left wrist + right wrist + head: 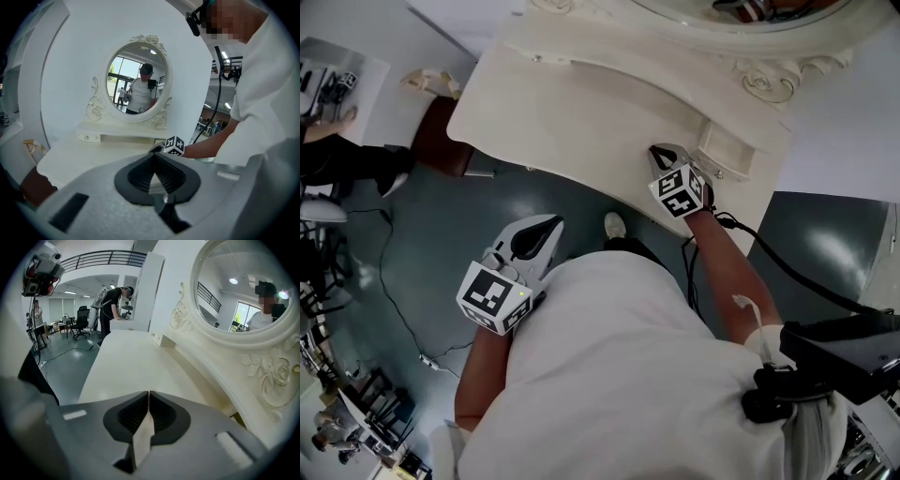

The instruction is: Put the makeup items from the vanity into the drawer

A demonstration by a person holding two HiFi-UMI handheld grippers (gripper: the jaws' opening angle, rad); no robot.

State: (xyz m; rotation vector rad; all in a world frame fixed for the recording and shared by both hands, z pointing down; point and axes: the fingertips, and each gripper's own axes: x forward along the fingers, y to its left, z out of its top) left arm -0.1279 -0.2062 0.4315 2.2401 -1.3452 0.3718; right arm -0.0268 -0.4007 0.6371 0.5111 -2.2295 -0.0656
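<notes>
Looking across all three views, I can find no makeup items on the worktop (581,103), so I cannot say where the task's things are; they may already be put away or lie out of sight. The right tongs (661,150) hover low over the worktop's right end, near the small drawer (727,150) under the mirror (243,291), with the jaws pressed together on nothing. The left tongs (551,225) hang off the worktop's front edge, above the floor (422,253), with the tips also meeting and nothing between them. My worry is the right side. With the jaws together, any push forward would nudge the drawer front or skate off its little knob rather than take hold of it. The cable (787,272) trailing from that gripper along the right edge could also catch. I cannot tell whether that drawer is pulled out or what it holds, as its inside is not shown. A matching small drawer (89,137) at the back left corner looks closed, its contents hidden too.
</notes>
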